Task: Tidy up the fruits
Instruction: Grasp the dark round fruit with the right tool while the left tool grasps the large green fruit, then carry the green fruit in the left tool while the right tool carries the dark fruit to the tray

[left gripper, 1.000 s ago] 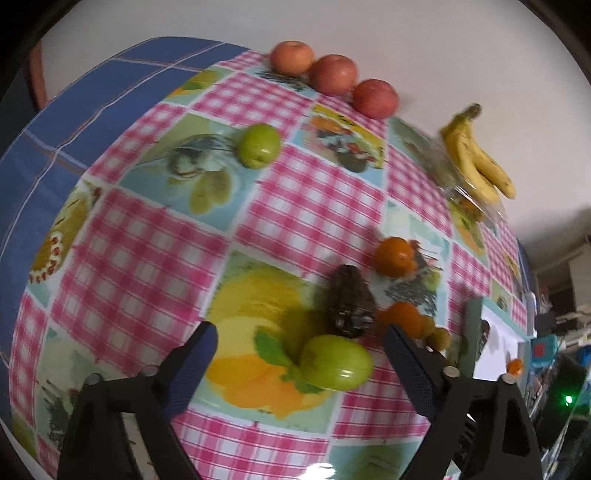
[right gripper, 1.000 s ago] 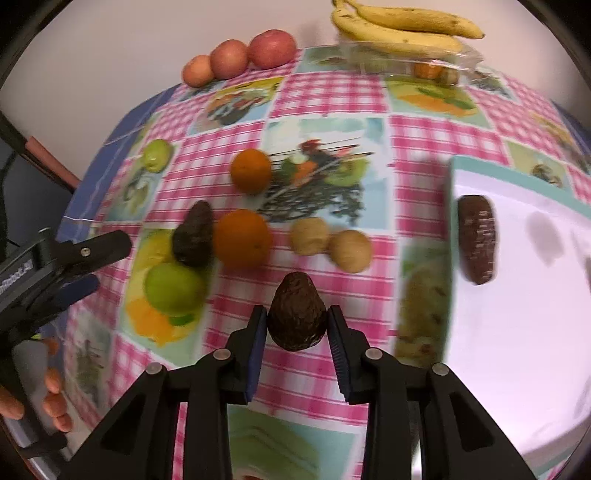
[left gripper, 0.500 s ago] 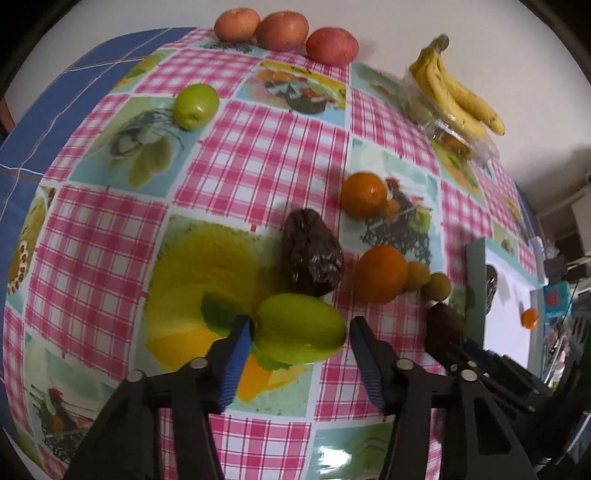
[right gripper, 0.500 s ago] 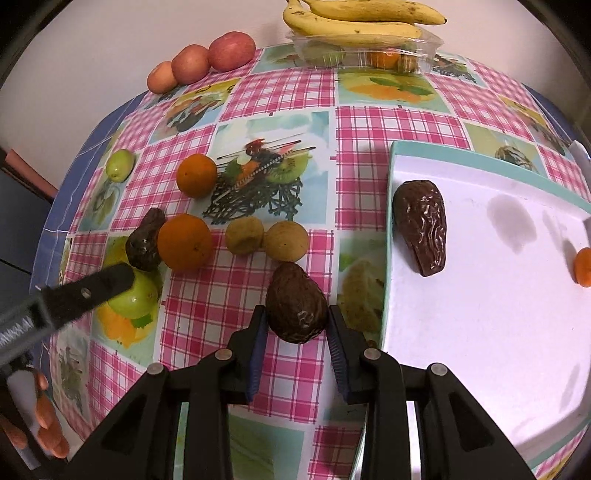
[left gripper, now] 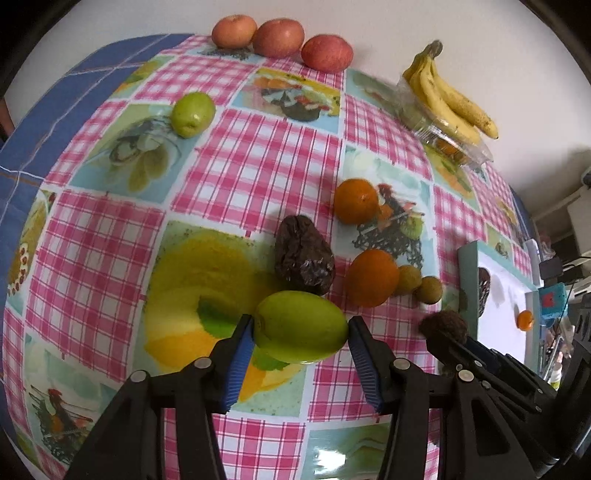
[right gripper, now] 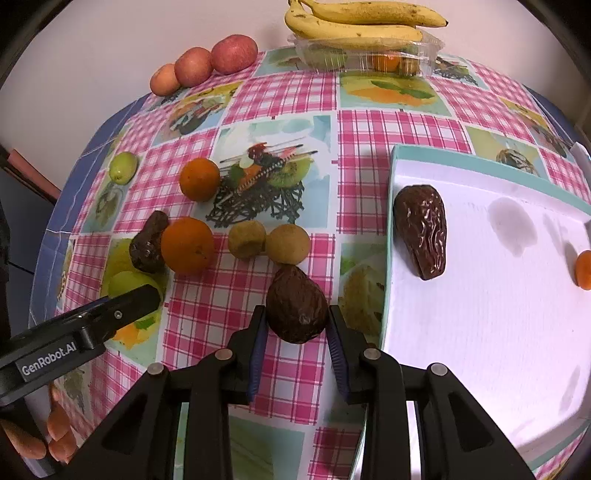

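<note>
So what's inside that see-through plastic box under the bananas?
Through the clear plastic box you can see something orange, likely a small orange fruit, plus something greenish at the left. The bananas lie on top and hide the rest.

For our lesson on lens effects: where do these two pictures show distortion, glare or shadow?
Left wrist view: the checked tablecloth bulges like a dome, with glare near the bottom edge. Right wrist view: same bulge, dark corners, and soft grey shadows on the white tray.
</note>
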Action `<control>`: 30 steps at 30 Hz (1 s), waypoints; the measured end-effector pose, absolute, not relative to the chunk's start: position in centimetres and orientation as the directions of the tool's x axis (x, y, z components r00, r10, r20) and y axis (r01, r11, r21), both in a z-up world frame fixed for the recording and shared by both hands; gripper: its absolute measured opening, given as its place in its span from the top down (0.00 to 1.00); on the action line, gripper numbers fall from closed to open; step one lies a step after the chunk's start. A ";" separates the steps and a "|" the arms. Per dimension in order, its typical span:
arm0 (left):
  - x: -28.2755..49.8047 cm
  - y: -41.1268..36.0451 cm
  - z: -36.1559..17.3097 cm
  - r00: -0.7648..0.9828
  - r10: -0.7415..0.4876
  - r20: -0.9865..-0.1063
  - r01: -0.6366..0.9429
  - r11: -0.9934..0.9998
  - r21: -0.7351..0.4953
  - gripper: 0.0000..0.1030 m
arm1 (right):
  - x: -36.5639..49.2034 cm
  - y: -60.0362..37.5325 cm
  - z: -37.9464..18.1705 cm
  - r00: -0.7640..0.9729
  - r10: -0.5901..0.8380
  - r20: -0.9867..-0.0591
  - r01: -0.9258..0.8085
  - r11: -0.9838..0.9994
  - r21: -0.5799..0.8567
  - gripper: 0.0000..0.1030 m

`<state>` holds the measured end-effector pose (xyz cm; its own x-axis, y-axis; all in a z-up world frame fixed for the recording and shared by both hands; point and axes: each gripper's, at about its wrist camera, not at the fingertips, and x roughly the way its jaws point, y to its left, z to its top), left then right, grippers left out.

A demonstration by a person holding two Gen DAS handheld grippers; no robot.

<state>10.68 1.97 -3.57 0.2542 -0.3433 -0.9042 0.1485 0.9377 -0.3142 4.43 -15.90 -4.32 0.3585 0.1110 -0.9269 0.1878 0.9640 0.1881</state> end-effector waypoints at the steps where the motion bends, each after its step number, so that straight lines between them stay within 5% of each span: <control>1: 10.6 2.0 -3.3 0.264 -0.345 -0.901 0.150 0.937 -0.315 0.47 | 4.4 -15.9 -4.2 0.363 0.113 -0.925 0.187 0.964 0.190 0.68; 30: 7.3 -4.1 1.9 0.364 -0.364 -0.857 0.268 0.923 -0.277 0.47 | 1.4 -22.4 1.9 0.509 0.002 -0.861 0.270 0.949 0.162 0.68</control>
<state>7.35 -4.08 1.93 0.3642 -0.3636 -0.8574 0.2681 0.9226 -0.2774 1.37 -22.40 1.86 0.5086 0.0024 -0.8610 0.2695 0.9493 0.1618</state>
